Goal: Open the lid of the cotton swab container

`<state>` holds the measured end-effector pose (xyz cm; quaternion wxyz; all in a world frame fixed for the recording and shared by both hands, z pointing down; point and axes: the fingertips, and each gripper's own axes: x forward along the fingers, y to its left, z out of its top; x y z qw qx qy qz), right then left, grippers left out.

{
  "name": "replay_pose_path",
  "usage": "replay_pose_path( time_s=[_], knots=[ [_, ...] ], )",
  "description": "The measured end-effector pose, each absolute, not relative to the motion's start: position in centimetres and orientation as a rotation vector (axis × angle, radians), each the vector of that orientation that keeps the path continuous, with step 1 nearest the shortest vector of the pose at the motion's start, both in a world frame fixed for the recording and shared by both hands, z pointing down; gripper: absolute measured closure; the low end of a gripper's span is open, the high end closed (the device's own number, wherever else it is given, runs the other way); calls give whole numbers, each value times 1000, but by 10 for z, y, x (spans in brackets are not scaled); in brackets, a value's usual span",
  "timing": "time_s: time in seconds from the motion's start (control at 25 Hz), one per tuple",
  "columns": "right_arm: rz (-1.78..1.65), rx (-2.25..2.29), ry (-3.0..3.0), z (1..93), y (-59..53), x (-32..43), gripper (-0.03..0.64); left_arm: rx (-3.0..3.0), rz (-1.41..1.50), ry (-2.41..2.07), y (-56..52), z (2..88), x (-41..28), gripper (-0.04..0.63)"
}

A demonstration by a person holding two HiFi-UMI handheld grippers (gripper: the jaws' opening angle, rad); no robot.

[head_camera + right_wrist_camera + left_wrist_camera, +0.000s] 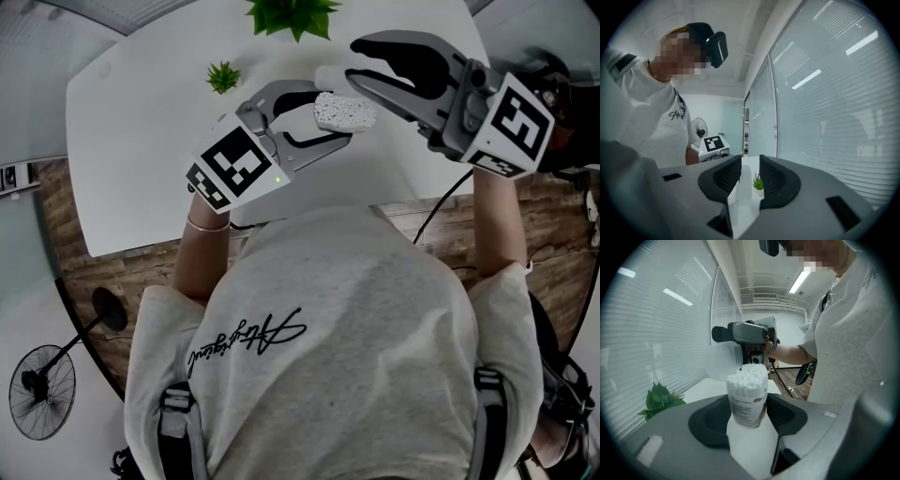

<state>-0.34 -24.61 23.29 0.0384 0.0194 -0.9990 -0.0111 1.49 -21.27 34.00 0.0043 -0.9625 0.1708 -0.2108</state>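
Observation:
The cotton swab container (pixel 347 112) is a white tube, and my left gripper (pixel 330 114) is shut on its body. In the left gripper view the container (pixel 747 404) stands upright between the jaws. Its top is uncovered and packed with white swab tips. The translucent lid (pixel 723 363) hangs in the air just beyond it, off the container, at the tips of my right gripper (pixel 740 333). From the head view, the right gripper (pixel 354 61) reaches in from the right with the lid (pixel 330 77) at its jaw tips. In the right gripper view the lid (pixel 739 187) sits between the black pads, against the left one.
Both grippers are held above a white table (pixel 141 122). A small potted plant (pixel 223 77) and a larger one (pixel 292 14) stand at its far side. A cable (pixel 441 202) runs off the near edge. A fan (pixel 42 389) stands on the floor at the left.

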Motion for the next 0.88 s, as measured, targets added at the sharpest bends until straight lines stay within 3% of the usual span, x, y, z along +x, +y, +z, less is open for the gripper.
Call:
replay_pose_path(
  time_s=[0.28,0.88],
  knots=[
    [-35,184,-3020,243,-263,-5,589,-2996,-659,516,-212,338,14,362],
    [38,247,-2977,257,-275,-5,615,-2965,-587,488,-208,331,17,364]
  ],
)
